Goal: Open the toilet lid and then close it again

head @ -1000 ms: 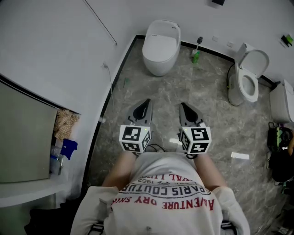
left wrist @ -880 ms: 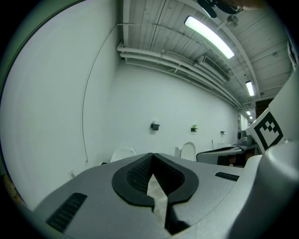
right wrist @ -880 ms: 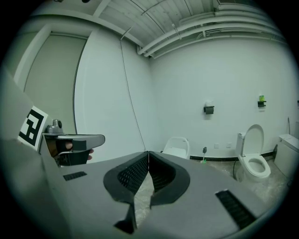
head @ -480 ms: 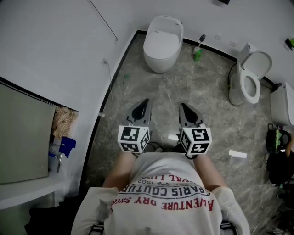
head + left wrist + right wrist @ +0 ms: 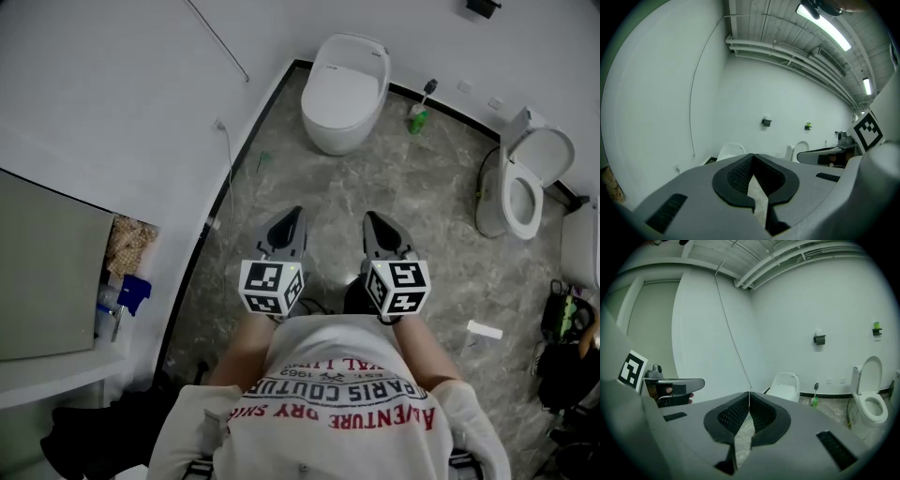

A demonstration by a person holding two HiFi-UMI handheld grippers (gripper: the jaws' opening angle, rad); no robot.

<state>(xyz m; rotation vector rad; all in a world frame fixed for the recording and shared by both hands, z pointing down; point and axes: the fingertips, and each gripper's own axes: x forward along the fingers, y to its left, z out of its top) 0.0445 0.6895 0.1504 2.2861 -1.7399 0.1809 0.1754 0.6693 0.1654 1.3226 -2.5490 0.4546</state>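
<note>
A white toilet with its lid down (image 5: 345,89) stands against the far wall, well ahead of both grippers. It also shows in the left gripper view (image 5: 731,151) and the right gripper view (image 5: 785,385). My left gripper (image 5: 292,217) and right gripper (image 5: 373,223) are held side by side over the grey marble floor, both pointing toward that toilet. Each is shut with nothing between its jaws, as the left gripper view (image 5: 752,157) and the right gripper view (image 5: 749,397) show. Neither touches the toilet.
A second toilet with its lid raised (image 5: 525,187) stands at the right wall. A toilet brush and green bottle (image 5: 419,117) sit between the two toilets. A cabinet with clutter (image 5: 56,272) is at the left, bags (image 5: 562,328) at the right, and a white scrap (image 5: 485,329) lies on the floor.
The whole view has shifted as the person stepped forward. The lidded toilet now sits a little lower and further right in the head view. Both grippers stay shut and empty.
</note>
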